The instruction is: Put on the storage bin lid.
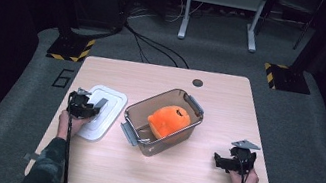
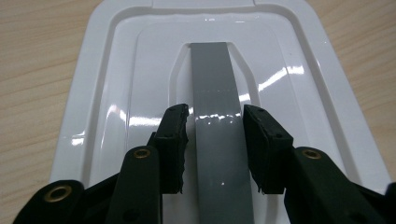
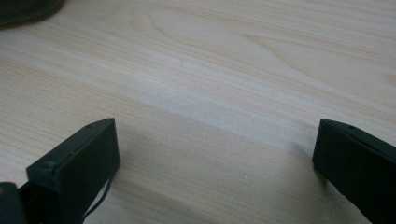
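The left claw is sitting over the white lid, which is lying flat on the worktop just left of the bin. Its jaws are standing on either side of the lid's grey handle; a thin gap is showing at each pad, so they are not quite pinching it. An orange plush toy is resting inside the bin. The right claw is hovering low over bare wood at the worktop's right, well apart from the bin, jaws spread wide.
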Demonstrator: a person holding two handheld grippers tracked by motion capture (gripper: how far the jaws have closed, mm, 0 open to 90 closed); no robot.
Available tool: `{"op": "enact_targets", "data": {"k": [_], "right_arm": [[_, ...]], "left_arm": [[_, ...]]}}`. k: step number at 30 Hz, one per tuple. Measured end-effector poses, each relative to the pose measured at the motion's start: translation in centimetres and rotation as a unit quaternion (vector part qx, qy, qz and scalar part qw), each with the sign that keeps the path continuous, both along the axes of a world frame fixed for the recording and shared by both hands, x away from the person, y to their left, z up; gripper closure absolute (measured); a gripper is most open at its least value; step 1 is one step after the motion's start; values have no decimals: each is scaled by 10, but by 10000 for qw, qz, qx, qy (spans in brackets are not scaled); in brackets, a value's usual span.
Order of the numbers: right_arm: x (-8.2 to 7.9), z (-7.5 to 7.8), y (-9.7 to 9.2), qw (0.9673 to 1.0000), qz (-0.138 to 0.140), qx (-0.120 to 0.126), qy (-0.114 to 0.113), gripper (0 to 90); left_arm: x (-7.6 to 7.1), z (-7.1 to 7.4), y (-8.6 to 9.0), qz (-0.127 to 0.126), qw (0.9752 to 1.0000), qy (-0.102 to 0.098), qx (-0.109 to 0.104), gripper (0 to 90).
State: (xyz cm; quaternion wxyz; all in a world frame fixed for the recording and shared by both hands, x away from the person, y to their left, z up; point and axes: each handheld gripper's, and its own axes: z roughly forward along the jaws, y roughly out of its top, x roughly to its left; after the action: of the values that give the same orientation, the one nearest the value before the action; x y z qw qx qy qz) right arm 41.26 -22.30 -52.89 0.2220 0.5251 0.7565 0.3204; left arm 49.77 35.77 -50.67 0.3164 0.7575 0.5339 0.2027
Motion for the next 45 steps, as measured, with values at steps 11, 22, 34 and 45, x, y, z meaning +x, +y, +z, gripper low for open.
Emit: {"op": "enact_targets", "data": {"k": [11, 22, 34, 45], "right_arm": [[0, 0, 0, 10000, 0, 6, 1, 0], [0, 0, 0, 10000, 4, 6, -5, 0], [0, 0, 0, 10000, 3, 6, -5, 0], [0, 0, 0, 10000, 3, 7, -7, 0]], "left_arm": [[-6, -3, 0, 123, 9997, -195, -58, 663], [-11, 7, 3, 80, 9996, -228, -120, 663], [-20, 26, -2, -34, 9991, -399, -169, 663], [-24, 56, -5, -161, 9981, -560, -175, 663]]}}
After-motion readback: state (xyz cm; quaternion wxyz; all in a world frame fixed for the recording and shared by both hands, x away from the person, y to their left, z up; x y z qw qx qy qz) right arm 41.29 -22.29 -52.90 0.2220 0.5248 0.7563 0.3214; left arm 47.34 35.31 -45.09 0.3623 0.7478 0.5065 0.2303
